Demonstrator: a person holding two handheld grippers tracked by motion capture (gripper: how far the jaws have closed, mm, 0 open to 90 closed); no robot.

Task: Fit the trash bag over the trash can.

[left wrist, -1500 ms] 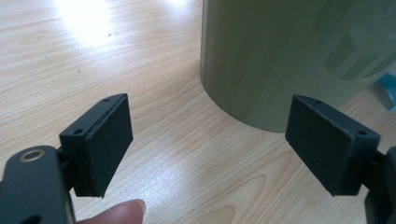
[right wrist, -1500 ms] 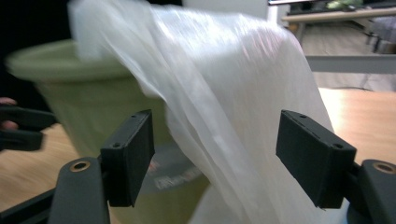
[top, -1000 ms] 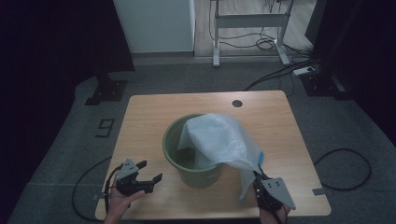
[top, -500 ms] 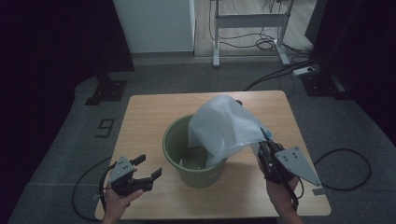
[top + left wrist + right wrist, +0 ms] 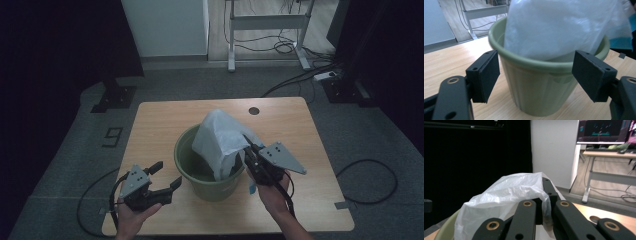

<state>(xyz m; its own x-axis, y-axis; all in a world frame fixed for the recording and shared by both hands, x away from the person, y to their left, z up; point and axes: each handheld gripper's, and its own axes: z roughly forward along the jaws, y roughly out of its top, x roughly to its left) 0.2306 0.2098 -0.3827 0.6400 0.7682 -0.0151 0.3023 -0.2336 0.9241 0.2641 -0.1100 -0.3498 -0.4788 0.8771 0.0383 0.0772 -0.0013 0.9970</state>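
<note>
Film bag, white and translucent, stands draped over the right side of the green bucket at the middle of the wooden table, its lower part hanging inside and its upper part lifted into a peak above the rim.

Right gripper: jaws pressed together on a fold of the bag at the bucket's right rim; the right gripper view shows the film bunched between and over the jaws.

Left gripper: jaws spread, holding nothing, near the bucket's left near side. In the left gripper view the two pads frame the bucket wall, apart from it.

Handling judgement: the bag is very light, limp and slippery; it will not hold a shape and is likely to slide out of a shallow pinch or tear under a sharp pull. Hold is best taken on a gathered fold of the open edge, several layers thick, not on a single sheet. The bucket looks like stiff, ribbed plastic, light enough to shift or tip if the bag drags on it; its rolled rim is the sound place for the free gripper to steady it.
</note>
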